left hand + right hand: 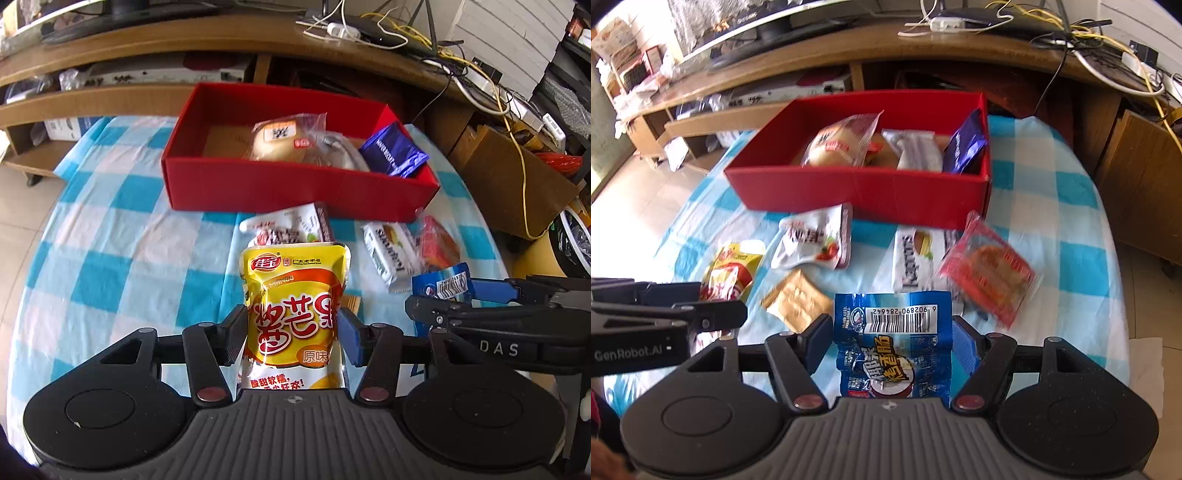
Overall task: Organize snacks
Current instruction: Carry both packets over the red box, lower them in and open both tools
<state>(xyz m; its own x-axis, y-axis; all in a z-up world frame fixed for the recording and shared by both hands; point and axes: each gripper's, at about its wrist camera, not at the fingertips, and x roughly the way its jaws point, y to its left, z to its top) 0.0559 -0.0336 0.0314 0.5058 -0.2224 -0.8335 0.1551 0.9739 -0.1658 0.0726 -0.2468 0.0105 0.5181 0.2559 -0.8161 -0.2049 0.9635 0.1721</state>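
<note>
My left gripper [293,332] points steeply down at the table, its jaws clamped on the sides of a yellow mango pouch [295,306] that stands upright between them. Just beyond the pouch's top edge I see a white snack bag [288,229] lying on the blue-checked cloth [122,236], and past that the red box [295,188], which already holds a wrapped bun [280,140], a silvery packet [336,151] and a purple wafer pack [395,151] leaning in its right-hand corner.

My right gripper [892,347] sits just to the right of the left one, tilted down about as steeply. Its jaws press on both edges of a blue packet [894,343], barcode end pointing away from me. Directly ahead and slightly left of it lies a small tan sachet [796,299]; ahead to the right are a white wrapped cake [916,258] and a red-wrapped pastry [990,269], somewhat blurred. The red box stands beyond these, well apart from the fingertips.
</note>
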